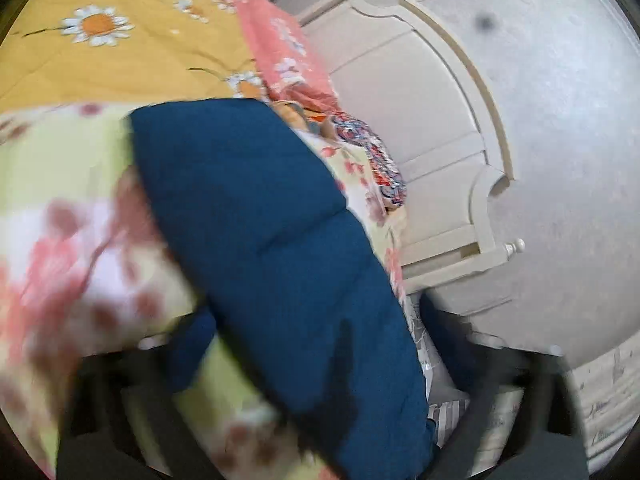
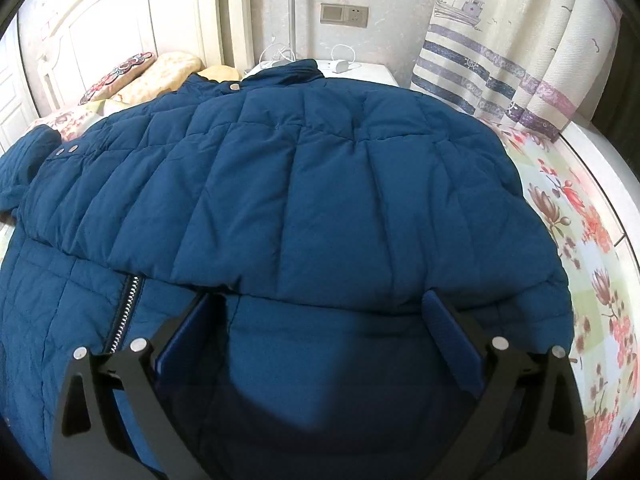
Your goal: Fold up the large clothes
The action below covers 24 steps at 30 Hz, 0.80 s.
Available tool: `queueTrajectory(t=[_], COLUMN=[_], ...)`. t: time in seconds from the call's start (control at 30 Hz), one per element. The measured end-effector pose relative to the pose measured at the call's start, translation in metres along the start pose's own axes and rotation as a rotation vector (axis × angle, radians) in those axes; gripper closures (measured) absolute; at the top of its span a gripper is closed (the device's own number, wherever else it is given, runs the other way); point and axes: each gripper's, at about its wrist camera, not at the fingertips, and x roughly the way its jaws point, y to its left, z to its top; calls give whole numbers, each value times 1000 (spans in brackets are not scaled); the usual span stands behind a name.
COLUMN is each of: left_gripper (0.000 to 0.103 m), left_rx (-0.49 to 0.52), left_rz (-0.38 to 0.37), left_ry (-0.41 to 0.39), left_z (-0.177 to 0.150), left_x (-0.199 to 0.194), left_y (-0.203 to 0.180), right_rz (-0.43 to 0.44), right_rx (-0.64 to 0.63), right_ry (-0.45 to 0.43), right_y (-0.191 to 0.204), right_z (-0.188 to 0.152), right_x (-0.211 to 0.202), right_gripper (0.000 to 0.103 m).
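Jacket [image 2: 304, 184]: deep teal-blue, quilted w/ diamond stitching, silver snaps + zip teeth. Bedsheet [image 2: 592, 264]: pale green/white patches w/ pink-red floral print; quilt [image 1: 120, 52]: mustard yellow w/ white daisies, coral-pink reverse. Curtain [image 2: 512, 48]: cream w/ blue/purple stripes, boat motifs; headboard [image 1: 420, 128] cream-white.

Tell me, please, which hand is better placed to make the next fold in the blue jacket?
Probably the right gripper: its jaws are open, squarely facing the folded edge of the jacket. The left gripper's view is blurred, a sleeve crossing it, grip unclear.
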Motion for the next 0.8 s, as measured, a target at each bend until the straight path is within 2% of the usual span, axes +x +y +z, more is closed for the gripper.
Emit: queueTrajectory(t=[0.03,0.07,0.13,0.23,0.3,0.33,0.4,0.47,0.5,0.57,0.6,0.67,0.73,0.8], left_gripper=[68,83,93,96,96,96,96,96,96,96,96,96,96,93], left_rx=[-8,-16,-5,159,280,385,528,741,803,989,1030,1150,1248,1354], left_rz=[33,60,56,3,-41,-75,-119,-174,-178,-188,-188,-167,-117,-29], left_ry=[10,14,-16,-116,-141,-150,-138,-64,-47,41,73,191,297,339], left_z=[2,1,-6,-38,-70,-99,-142,-215,-238,-321,-342,-415,-471,-514], left_x=[5,8,-2,-31,-44,-52,-56,-52,-50,-35,-30,-10,8,29], left_y=[3,4,-3,-52,-92,-125,-167,-220,-231,-257,-262,-265,-259,-241], right_rz=[0,3,15,48,81,92,91,101,102,108,113,123,130,131], right_rx=[1,2,12,69,153,214,323,426,479,561,586,637,653,646], right_ry=[0,-2,-14,-60,-112,-143,-197,-264,-299,-336,-341,-338,-333,-326], right_y=[0,-2,-4,-14,-30,-41,-61,-81,-92,-109,-114,-124,-126,-125], right_z=[0,0,0,0,0,-2,-6,-11,-15,-21,-23,-27,-28,-27], right_x=[0,0,-2,-8,-16,-20,-28,-37,-42,-46,-47,-45,-43,-41], right_gripper=[2,2,2,2,3,3,3,3,2,2,2,2,2,2])
